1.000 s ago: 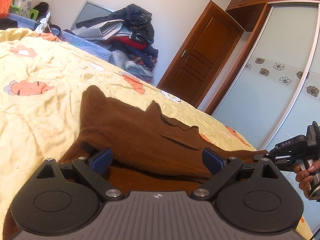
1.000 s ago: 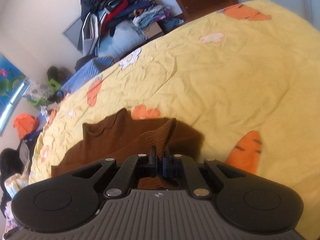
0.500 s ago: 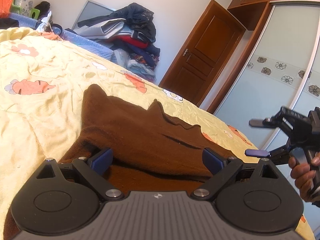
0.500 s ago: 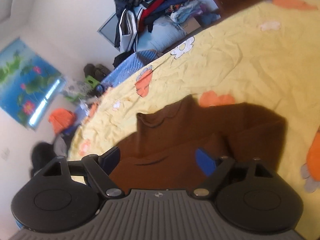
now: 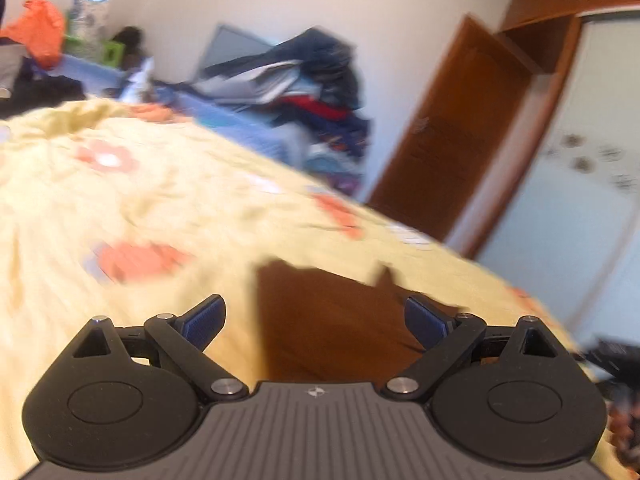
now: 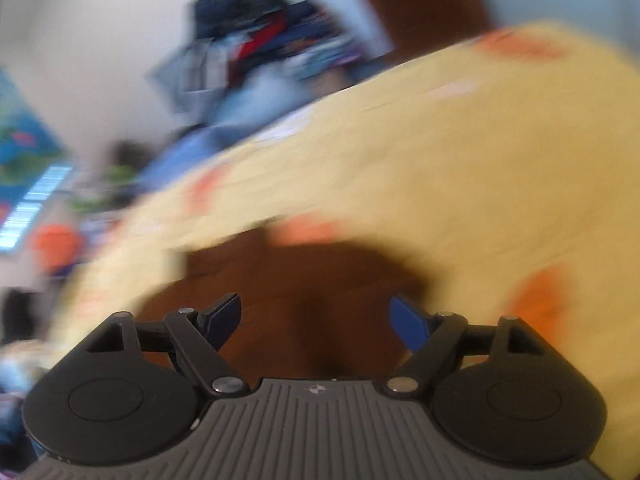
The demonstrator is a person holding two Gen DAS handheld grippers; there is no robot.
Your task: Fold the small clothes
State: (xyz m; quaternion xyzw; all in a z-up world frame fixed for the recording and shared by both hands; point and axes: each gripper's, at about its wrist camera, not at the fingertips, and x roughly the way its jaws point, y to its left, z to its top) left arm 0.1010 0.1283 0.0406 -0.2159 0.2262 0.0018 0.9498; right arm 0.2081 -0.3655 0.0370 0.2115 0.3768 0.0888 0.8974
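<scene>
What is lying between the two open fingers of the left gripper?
In the left wrist view, the left gripper has yellow quilt by its left finger, then the brown garment across to the right finger.

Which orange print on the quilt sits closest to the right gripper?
The orange carrot print, just right of the open right gripper and the brown garment; the other orange prints lie farther up the yellow quilt.

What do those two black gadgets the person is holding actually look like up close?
Both match. The left gripper and right gripper each have a grey ribbed body with a small round emblem, two rounded black discs, black linkage arms with silver pins, and blue pads on the fingertips. No cables show.
</scene>
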